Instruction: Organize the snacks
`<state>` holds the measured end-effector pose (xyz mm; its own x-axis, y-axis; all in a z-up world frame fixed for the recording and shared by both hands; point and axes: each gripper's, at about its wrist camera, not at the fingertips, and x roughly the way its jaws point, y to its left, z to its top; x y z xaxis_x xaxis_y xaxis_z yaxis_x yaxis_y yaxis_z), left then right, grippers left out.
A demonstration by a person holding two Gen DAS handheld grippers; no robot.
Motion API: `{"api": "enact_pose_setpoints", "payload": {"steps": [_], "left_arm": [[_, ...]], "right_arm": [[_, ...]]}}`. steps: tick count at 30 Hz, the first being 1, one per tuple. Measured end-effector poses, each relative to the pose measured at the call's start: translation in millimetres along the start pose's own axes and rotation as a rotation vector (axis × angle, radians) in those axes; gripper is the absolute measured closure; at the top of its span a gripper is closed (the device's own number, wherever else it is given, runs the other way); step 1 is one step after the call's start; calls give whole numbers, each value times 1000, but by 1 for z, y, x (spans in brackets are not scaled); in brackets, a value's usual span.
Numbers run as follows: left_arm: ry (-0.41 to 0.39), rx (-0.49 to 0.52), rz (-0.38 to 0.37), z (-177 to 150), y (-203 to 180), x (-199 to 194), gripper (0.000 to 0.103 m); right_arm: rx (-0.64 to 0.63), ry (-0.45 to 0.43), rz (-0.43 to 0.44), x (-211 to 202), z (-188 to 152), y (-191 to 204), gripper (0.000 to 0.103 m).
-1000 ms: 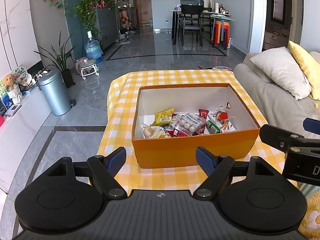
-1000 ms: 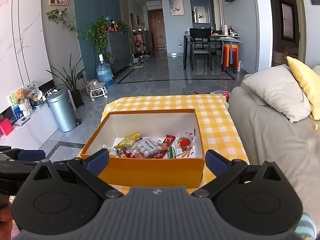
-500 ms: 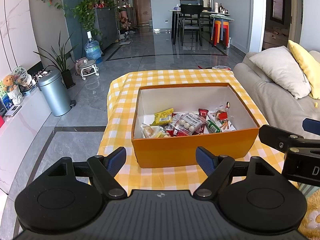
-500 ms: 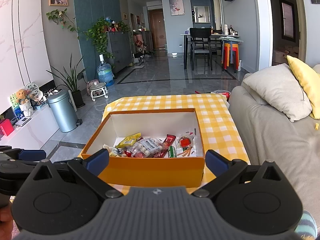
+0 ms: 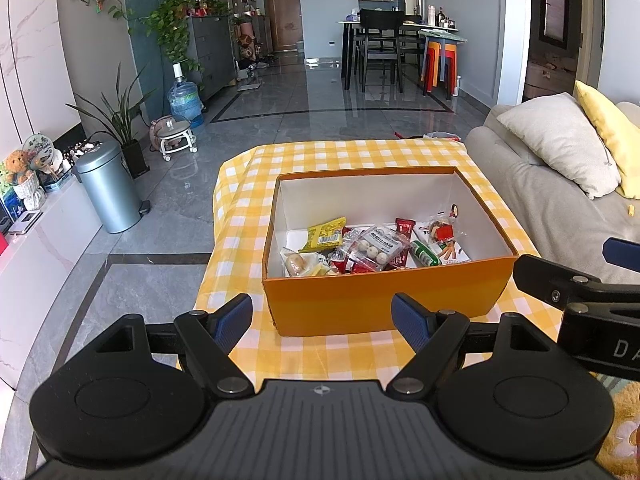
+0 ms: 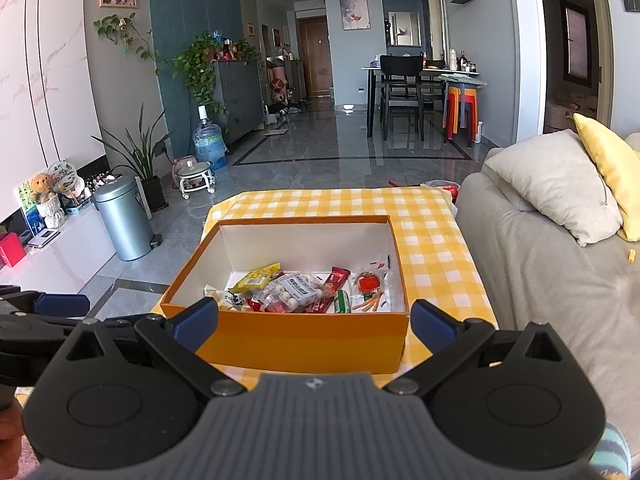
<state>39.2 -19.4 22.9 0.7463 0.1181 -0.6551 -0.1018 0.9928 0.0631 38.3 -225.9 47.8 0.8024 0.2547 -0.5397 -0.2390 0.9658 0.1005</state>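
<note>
Left hand-held gripper (image 5: 322, 316): lower centre of frame, jaws spread wide, empty.
Right hand-held gripper (image 6: 314, 322): likewise wide open, empty.
Orange cardboard box with white interior (image 5: 384, 300): mid-frame on the yellow-checked cloth worktop (image 5: 248, 184), directly ahead of both grippers, long axis running left to right; neither hand clearly nearer.
Assorted wrapped snacks (image 5: 376, 246): heaped along the box's near inner wall, so reaching them likely means going in over the near rim.
Versus a second ago: nothing appreciably shifted; both grippers hover as before.
</note>
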Motion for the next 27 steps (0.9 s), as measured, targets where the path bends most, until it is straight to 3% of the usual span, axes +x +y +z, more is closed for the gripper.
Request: {"api": "enact_pose_setpoints", "payload": {"steps": [27], "left_arm": [[4,-7,3,1,4,-4,10]], "right_arm": [[19,42,-11,3,-3,-6,4]]}}
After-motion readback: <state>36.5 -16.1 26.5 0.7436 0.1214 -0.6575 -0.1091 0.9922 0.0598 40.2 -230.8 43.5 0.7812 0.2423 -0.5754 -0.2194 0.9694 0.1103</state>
